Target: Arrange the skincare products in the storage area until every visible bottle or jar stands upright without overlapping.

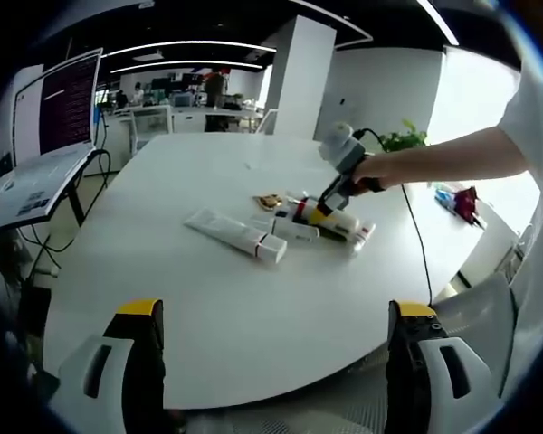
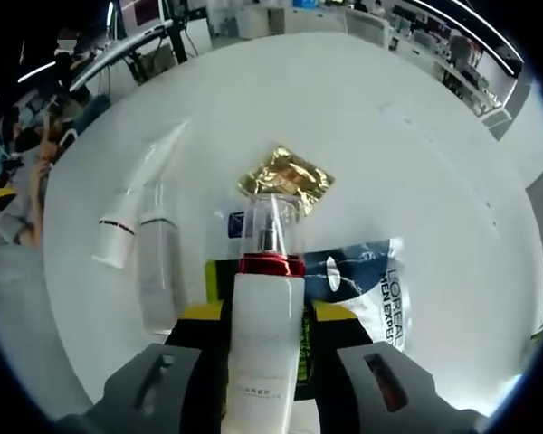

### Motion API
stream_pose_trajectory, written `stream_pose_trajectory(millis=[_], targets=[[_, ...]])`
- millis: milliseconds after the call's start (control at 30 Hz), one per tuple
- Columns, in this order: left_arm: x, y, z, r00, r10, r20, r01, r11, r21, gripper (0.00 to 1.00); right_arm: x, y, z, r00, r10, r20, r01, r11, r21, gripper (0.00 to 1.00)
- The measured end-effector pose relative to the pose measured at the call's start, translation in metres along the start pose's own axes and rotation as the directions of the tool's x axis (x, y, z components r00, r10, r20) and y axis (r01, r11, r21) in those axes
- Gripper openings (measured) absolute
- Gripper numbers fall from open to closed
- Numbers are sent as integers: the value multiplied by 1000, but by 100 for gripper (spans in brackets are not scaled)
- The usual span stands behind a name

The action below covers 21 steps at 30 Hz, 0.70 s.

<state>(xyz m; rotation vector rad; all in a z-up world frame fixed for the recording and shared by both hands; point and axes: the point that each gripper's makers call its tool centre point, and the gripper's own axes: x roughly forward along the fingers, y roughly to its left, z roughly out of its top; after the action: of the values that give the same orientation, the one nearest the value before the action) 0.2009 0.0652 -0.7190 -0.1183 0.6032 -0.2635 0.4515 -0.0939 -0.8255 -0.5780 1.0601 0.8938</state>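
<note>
Several skincare products lie flat in the middle of the white table (image 1: 208, 307). My right gripper (image 2: 267, 312) is shut on a white bottle (image 2: 264, 353) with a red collar and clear cap, which lies along its jaws. Ahead of it rests a gold sachet (image 2: 285, 176), and a blue-and-white sachet (image 2: 371, 280) sits to the right. A white tube (image 2: 131, 217) and a frosted bottle (image 2: 158, 262) lie to the left. In the left gripper view, the right gripper (image 1: 330, 194) reaches the pile from the right, next to the tube (image 1: 231, 232). My left gripper (image 1: 276, 362) stays open at the near edge.
A laptop (image 1: 50, 136) stands on a stand off the table's left side. A plant (image 1: 403, 140) and small items (image 1: 457, 201) sit at the far right. The right gripper's cable (image 1: 418, 244) trails over the table edge. A white chair (image 1: 475, 316) stands at the lower right.
</note>
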Motion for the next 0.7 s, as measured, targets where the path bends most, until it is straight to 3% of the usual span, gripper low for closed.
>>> stream_pose_trajectory(millis=[167, 267, 567, 700], targets=[[0, 0, 1, 1000, 1, 1, -1, 1000, 0, 96, 2, 4, -3, 999, -8, -37, 6, 999, -32, 31], [0, 0, 1, 1000, 2, 2, -2, 1000, 1, 96, 9, -2, 3, 1000, -22, -1, 22, 998, -58, 31], [0, -1, 1, 1000, 1, 4, -1, 1000, 5, 96, 7, -3, 2, 999, -32, 11, 32, 999, -36, 29], [-2, -4, 13, 998, -14, 64, 16, 1000, -21, 99, -8, -4, 3, 996, -48, 78, 50, 999, -21, 28]])
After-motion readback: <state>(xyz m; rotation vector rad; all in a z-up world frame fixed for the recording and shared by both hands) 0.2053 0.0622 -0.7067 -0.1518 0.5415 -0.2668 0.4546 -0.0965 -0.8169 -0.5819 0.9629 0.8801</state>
